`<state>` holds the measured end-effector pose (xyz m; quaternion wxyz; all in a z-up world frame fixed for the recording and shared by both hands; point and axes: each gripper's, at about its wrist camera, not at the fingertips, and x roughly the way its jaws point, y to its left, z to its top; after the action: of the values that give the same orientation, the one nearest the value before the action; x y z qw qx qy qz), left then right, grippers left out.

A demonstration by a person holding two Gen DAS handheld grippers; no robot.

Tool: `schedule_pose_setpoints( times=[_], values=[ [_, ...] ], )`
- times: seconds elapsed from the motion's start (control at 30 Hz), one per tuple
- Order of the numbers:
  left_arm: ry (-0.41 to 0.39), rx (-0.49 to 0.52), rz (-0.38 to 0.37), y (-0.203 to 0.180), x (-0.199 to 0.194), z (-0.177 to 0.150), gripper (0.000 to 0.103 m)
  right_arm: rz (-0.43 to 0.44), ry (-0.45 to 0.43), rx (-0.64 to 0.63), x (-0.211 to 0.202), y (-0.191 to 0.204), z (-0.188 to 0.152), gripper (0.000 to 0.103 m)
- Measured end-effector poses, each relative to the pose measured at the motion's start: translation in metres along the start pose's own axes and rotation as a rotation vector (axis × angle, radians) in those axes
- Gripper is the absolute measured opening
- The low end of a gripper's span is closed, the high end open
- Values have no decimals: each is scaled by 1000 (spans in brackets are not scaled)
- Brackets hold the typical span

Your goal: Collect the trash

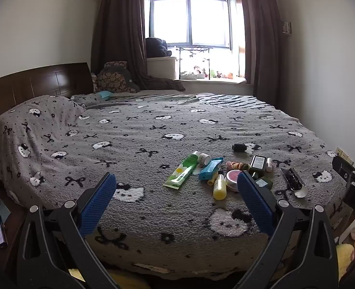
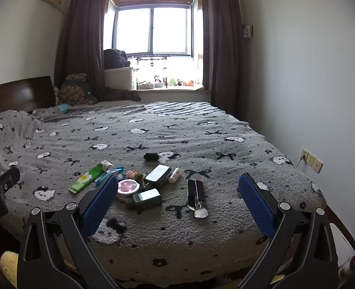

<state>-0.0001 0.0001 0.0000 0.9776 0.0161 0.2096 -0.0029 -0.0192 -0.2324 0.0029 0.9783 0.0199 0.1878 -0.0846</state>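
- Trash: a loose cluster near the foot of the bed (image 1: 81, 149) — green tube (image 1: 183, 171), blue tube (image 1: 210, 168), yellow bottle (image 1: 219, 186), pink-lidded tin (image 2: 128, 186), dark boxes; apparently heaped for easy reach.
- Torn foil wrapper (image 2: 196, 198): lies flat, apart from the heap, on its right.
- Small black item (image 2: 151, 156): beyond the heap; identity unclear.
- Left gripper (image 1: 176, 200): fingers spread, empty, held short of the heap.
- Right gripper (image 2: 177, 202): fingers wide apart, nothing between them, lined up on the wrapper.
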Motion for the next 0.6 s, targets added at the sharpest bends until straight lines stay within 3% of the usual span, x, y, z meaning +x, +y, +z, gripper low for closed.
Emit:
schedule_pose_setpoints(
  times=[0.6],
  values=[
    [-9,-3,-1,-2,-2,1,95,4,-9,2,-3,-2,0,100]
  ],
)
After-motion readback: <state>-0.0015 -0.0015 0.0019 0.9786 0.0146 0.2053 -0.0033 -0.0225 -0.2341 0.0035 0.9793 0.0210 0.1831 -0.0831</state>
